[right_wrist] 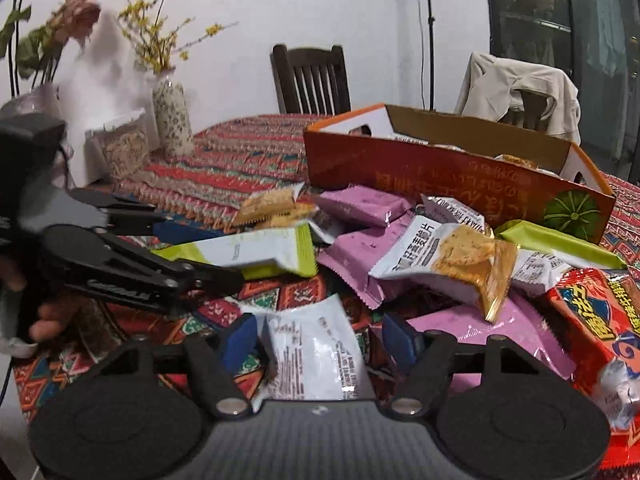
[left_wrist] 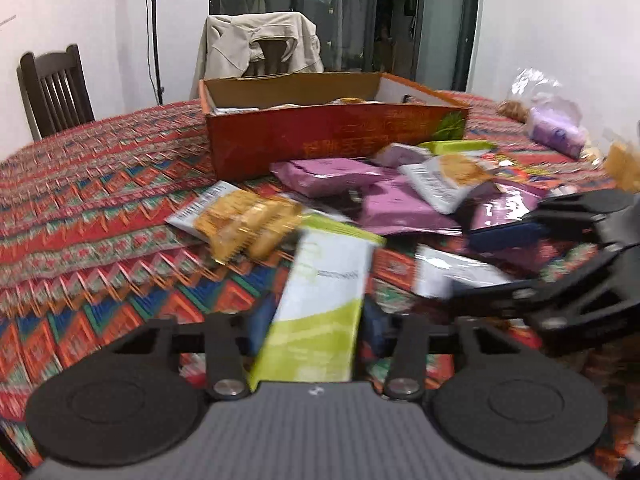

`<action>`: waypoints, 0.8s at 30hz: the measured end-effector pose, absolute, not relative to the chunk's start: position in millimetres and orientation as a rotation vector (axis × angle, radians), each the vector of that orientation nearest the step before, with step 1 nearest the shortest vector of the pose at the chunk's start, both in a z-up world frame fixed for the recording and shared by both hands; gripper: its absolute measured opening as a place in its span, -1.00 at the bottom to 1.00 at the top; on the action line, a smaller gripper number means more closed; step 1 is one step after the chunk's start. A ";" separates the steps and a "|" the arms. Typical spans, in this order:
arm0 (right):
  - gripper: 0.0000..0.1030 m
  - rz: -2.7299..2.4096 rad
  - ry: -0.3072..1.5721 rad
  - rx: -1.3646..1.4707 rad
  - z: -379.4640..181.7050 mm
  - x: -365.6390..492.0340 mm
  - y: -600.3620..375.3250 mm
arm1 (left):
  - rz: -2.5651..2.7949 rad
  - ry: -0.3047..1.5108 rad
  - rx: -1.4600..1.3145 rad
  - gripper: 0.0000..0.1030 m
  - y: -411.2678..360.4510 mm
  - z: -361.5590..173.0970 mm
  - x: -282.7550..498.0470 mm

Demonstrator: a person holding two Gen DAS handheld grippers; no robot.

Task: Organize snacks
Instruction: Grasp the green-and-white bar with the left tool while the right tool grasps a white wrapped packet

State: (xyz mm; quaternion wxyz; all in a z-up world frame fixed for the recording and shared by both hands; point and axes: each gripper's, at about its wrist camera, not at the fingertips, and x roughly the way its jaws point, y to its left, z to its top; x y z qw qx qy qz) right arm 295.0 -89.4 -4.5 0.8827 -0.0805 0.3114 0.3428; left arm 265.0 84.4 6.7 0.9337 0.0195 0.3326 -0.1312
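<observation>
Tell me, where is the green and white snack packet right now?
The green and white packet is clamped in the left gripper, lifted just in front of the snack pile, with the orange box behind it; the right wrist view shows it left of the purple packets.

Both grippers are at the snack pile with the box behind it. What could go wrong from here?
1. The left gripper pinches the green-and-white packet near one end; it may swing or slip on the way to the box.
2. The right gripper straddles a white packet whose pads don't yet press it; closing could crumple it.
3. The grippers work close together and might collide.
</observation>
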 end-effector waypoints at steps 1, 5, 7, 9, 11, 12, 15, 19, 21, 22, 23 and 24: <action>0.24 0.710 0.650 -0.183 -5.7 293.5 -88.3 | -0.269 0.676 0.019 -0.22 81.0 6.4 258.0; 0.12 0.691 0.638 -0.211 -10.1 275.8 -92.2 | -0.268 0.662 -0.040 -0.24 63.4 4.6 228.4; -0.02 0.667 0.637 -0.195 -9.0 267.1 -98.0 | -0.268 0.667 -0.076 -0.25 55.7 5.0 219.0; -0.08 0.659 0.637 -0.169 -8.5 256.7 -106.3 | -0.256 0.670 -0.085 -0.26 49.2 5.0 211.4; -0.12 0.651 0.635 -0.159 -8.6 247.1 -114.3 | -0.247 0.674 -0.082 -0.26 43.5 5.9 206.6; -0.12 0.644 0.636 -0.149 -8.6 242.0 -118.7 | -0.241 0.677 -0.079 -0.26 41.4 6.5 205.9; -0.14 0.632 0.634 -0.136 -8.2 227.7 -129.7 | -0.225 0.689 -0.059 -0.26 34.1 8.5 204.7; -0.16 0.581 0.634 -0.135 -5.4 210.2 -146.6 | -0.241 0.696 -0.047 -0.26 25.0 9.3 201.4; -0.16 0.544 0.636 -0.130 -5.7 203.3 -158.2 | -0.247 0.698 -0.036 -0.25 21.1 8.7 198.7; -0.15 0.529 0.638 -0.121 -6.2 201.7 -164.8 | -0.246 0.696 -0.028 -0.25 19.4 8.3 197.8; -0.14 0.514 0.640 -0.106 -6.8 201.1 -170.9 | -0.246 0.693 -0.019 -0.24 17.4 7.6 197.4; -0.14 0.495 0.641 -0.096 -6.7 200.7 -176.4 | -0.245 0.691 -0.013 -0.23 16.3 7.2 197.1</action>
